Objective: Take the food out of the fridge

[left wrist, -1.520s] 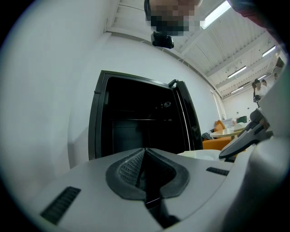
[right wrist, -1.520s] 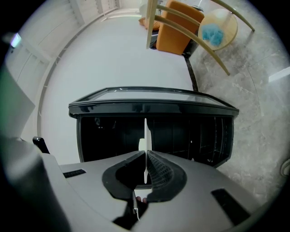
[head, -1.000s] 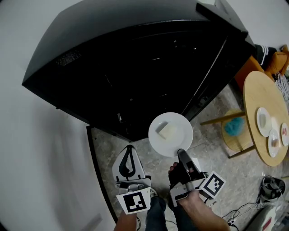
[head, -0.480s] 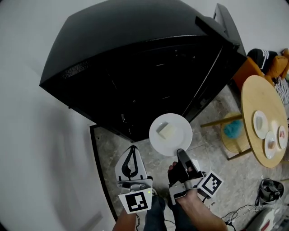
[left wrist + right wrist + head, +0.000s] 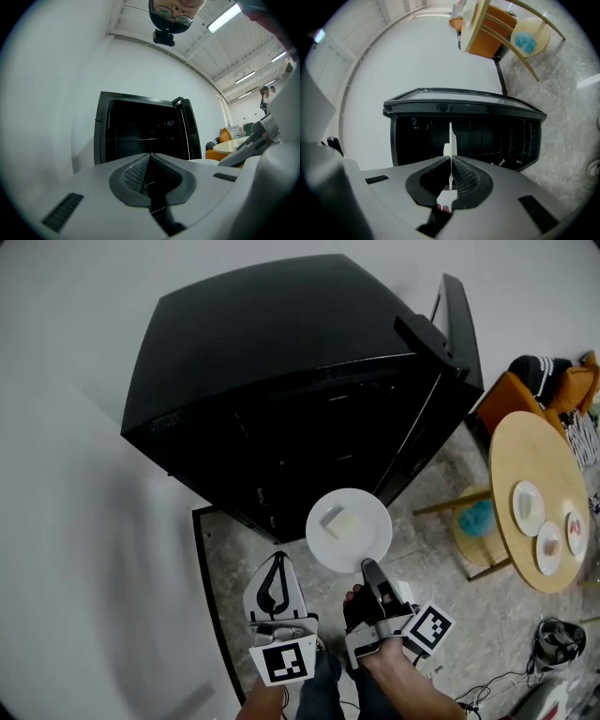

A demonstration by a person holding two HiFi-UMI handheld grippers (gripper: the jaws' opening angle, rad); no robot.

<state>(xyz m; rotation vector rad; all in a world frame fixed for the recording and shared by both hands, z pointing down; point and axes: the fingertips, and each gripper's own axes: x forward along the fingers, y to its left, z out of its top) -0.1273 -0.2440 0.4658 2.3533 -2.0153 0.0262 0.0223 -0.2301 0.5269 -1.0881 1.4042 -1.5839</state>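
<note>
The black fridge [image 5: 281, 381] stands open, its dark inside facing me and its door [image 5: 450, 334] swung to the right. My right gripper [image 5: 367, 568] is shut on the near rim of a white plate [image 5: 361, 540] that carries a pale block of food [image 5: 337, 520]; the plate hangs level in front of the fridge opening. In the right gripper view the plate [image 5: 451, 150] shows edge-on between the jaws. My left gripper [image 5: 272, 582] is lower left of the plate, shut with nothing in it, and its view looks at the fridge [image 5: 140, 126].
A round wooden table [image 5: 525, 465] at the right holds three small plates. Under it is a stool with a blue thing [image 5: 476, 517]. An orange seat [image 5: 525, 385] stands behind. Cables and a dark object [image 5: 553, 638] lie on the stone floor lower right. A white wall is at the left.
The view has drawn back from the fridge, which now looks smaller and farther. The plate stays in the right gripper and has shifted slightly down and left. The left gripper holds its place.
</note>
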